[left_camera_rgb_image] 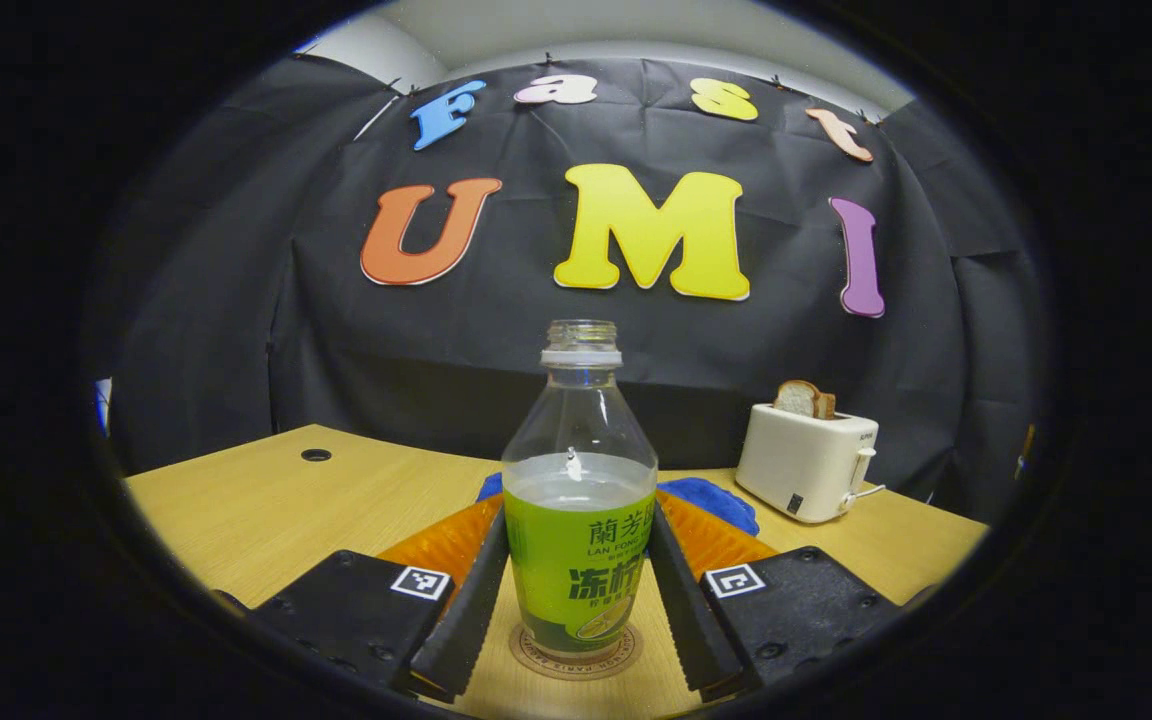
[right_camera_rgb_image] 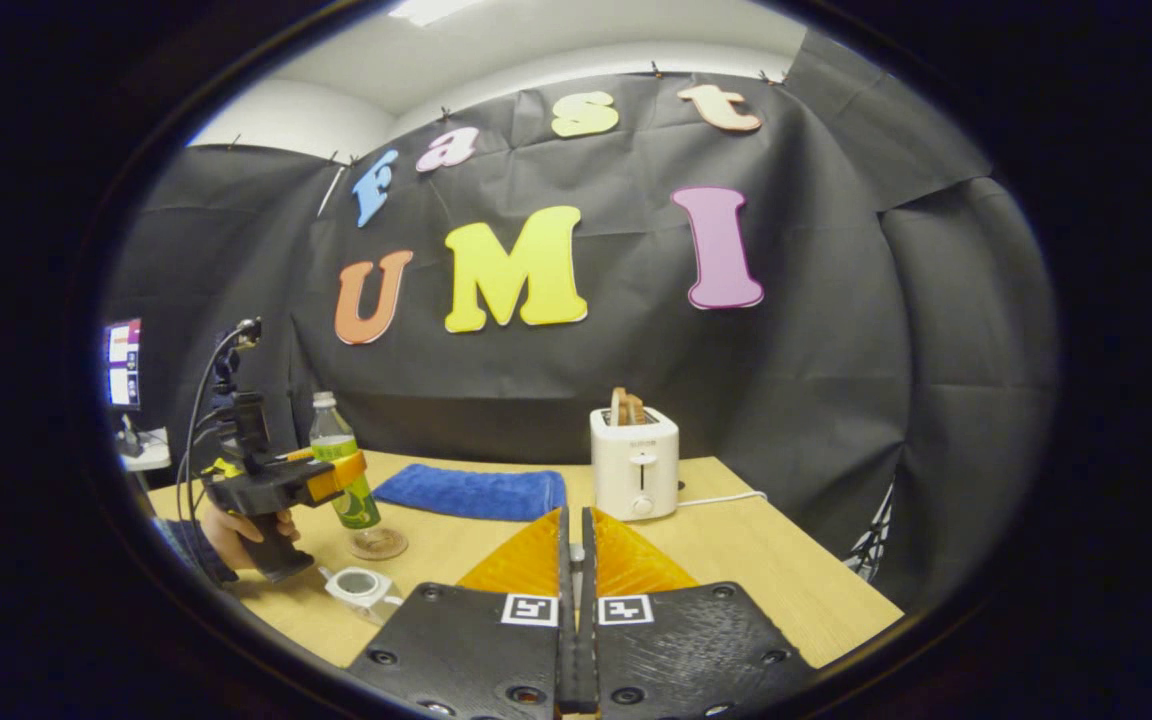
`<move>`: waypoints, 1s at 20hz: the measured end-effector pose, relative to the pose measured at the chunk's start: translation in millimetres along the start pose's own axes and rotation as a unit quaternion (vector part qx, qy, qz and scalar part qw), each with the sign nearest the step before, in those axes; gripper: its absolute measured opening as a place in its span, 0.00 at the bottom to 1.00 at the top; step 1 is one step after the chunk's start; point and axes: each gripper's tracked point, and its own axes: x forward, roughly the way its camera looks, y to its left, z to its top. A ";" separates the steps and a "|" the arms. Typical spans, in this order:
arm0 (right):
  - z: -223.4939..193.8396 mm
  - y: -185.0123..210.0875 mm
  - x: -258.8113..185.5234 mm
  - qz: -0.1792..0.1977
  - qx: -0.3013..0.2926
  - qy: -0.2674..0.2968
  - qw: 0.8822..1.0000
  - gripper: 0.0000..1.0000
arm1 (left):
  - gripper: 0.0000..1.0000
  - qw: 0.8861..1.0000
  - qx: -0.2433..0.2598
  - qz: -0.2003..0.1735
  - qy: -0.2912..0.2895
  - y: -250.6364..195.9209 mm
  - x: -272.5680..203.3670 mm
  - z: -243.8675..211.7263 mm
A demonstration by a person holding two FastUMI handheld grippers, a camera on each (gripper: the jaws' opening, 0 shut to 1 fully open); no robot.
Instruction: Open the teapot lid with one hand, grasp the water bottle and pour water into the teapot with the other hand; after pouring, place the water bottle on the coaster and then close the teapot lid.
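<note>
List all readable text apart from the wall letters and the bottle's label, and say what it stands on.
None can be read.
Round brown coaster under the clear plastic bottle: rim lettering, too blurred.
White toaster: small front mark, too small.
Square black-and-white markers: patterns, no words.

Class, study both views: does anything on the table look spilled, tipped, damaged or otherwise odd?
Nothing stands out. The uncapped clear plastic water bottle with a green label stands upright on the round brown coaster, part full, no spill visible. The white toaster with bread sits upright.
</note>
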 end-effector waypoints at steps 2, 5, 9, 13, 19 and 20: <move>-2.0 3.3 0.6 0.004 -0.002 0.004 1.000 0.00 | 0.78 1.000 0.017 0.000 0.004 -6.1 4.8 -7.8; -3.3 5.0 -0.2 0.006 -0.005 0.004 1.000 0.00 | 0.79 1.000 0.006 -0.002 0.015 -8.9 4.9 -16.2; -4.9 2.7 2.2 0.005 -0.002 0.008 1.000 0.00 | 0.82 1.000 0.013 -0.008 0.016 -12.9 4.0 -14.8; -6.9 4.7 2.6 0.006 -0.003 0.011 1.000 0.00 | 0.95 0.999 0.021 -0.028 0.005 -22.7 -1.7 0.1; -5.2 22.2 -0.8 0.021 -0.012 0.005 1.000 0.00 | 0.97 0.999 0.012 -0.024 -0.024 -22.3 -26.1 40.4; -4.3 26.3 -1.2 0.025 -0.011 0.003 1.000 0.00 | 0.97 0.999 0.009 -0.022 -0.035 -20.2 -32.1 51.2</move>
